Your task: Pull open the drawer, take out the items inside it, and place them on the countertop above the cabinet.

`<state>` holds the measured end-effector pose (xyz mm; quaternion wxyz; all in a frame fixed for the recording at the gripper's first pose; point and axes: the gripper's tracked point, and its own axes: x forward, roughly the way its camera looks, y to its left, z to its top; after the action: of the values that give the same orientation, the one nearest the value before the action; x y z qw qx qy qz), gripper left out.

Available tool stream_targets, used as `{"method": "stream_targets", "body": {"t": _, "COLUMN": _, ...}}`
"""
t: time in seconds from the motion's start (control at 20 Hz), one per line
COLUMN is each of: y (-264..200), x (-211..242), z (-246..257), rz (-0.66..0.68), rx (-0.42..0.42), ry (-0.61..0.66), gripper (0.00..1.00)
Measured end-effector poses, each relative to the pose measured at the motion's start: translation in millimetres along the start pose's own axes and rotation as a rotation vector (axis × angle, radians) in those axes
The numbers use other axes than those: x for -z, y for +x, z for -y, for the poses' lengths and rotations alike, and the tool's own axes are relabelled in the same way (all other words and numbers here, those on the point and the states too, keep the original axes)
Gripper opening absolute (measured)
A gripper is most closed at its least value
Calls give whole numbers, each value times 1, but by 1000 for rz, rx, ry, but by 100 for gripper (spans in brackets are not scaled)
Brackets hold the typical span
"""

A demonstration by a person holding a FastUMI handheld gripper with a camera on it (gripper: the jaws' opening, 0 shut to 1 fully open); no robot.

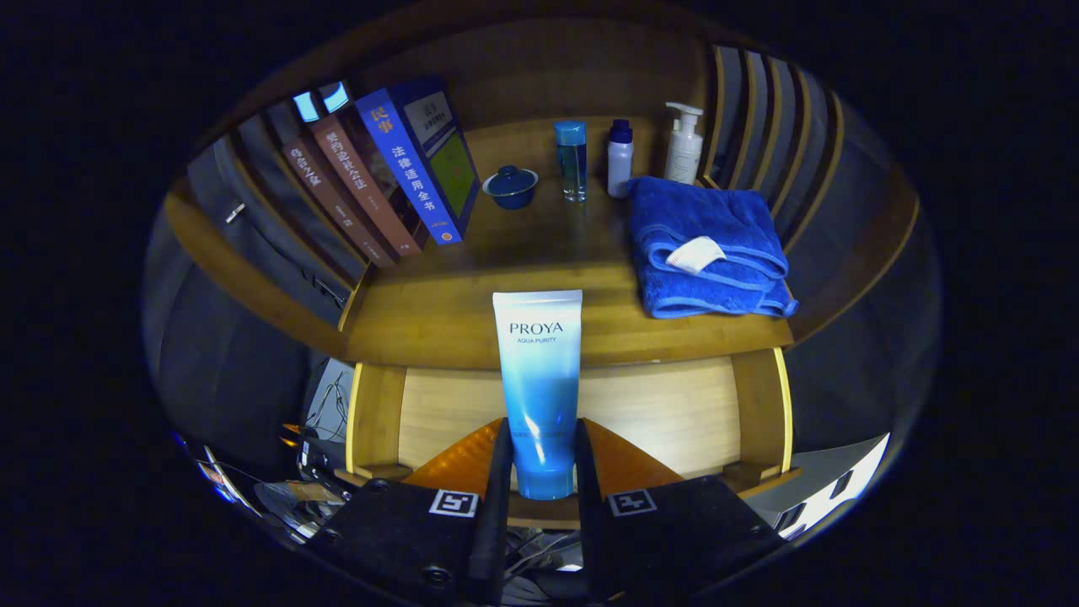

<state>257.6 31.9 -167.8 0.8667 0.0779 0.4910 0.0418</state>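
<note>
Wooden surface (438, 324) waiting, open drawer (657, 413) below, tube in the jaws!

Biggest first: the cabinet top stretches ahead above the pulled-out drawer, leaning books (379, 177) at its left, a folded blue towel (708, 244) at its right, small bottles (620, 158) at the back. The gripper (544, 472) is clenched on the blue-and-white tube (539, 379), both fingers pressing its lower end, cap pointing down, over the drawer. Risk, as I judge it: the grip sits low on a soft, slick tube, so it could squirm loose or tip, or catch the front lip of the surface on the way up and drop back into the drawer.
</note>
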Motion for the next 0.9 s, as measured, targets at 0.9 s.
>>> {"method": "stream_targets", "body": {"t": 0.9, "y": 109, "x": -50, "z": 1, "rz": -117, "rx": 52, "ry": -12, "gripper": 46}}
